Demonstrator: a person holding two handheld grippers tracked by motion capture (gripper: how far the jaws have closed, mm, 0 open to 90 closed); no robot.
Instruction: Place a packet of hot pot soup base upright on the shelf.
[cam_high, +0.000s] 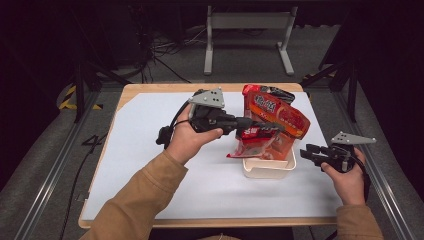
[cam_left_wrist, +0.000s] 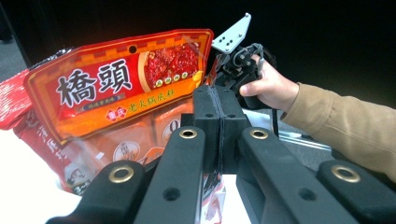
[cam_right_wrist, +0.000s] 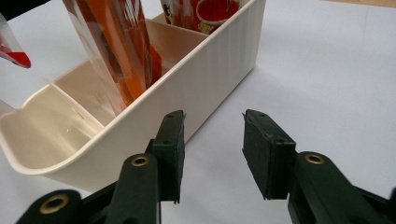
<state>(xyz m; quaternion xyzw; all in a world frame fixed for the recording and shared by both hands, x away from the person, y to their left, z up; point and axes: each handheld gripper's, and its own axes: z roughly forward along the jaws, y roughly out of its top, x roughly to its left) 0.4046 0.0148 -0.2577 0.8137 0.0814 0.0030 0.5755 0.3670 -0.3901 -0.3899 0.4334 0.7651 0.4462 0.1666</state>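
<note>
An orange-red hotpot seasoning packet (cam_high: 280, 117) (cam_left_wrist: 116, 88) stands tilted in a cream divided bin (cam_high: 267, 171) (cam_right_wrist: 201, 79). My left gripper (cam_high: 272, 127) (cam_left_wrist: 220, 119) is shut on that packet's near edge, reaching in from the left. In the right gripper view the packet's clear lower part (cam_right_wrist: 123, 51) sits in the bin's middle compartment. Another red packet (cam_high: 260, 91) (cam_left_wrist: 14, 100) leans behind it, and a packet (cam_right_wrist: 205, 10) occupies the far compartment. My right gripper (cam_high: 306, 152) (cam_right_wrist: 212, 140) is open beside the bin's right wall, holding nothing; it also appears as the far gripper (cam_left_wrist: 236, 56) in the left gripper view.
The bin rests on a white mat (cam_high: 150, 165) covering a wooden table. The bin's nearest compartment (cam_right_wrist: 51, 135) holds nothing. A grey metal stand (cam_high: 247, 22) and cables lie on the floor beyond the table's far edge.
</note>
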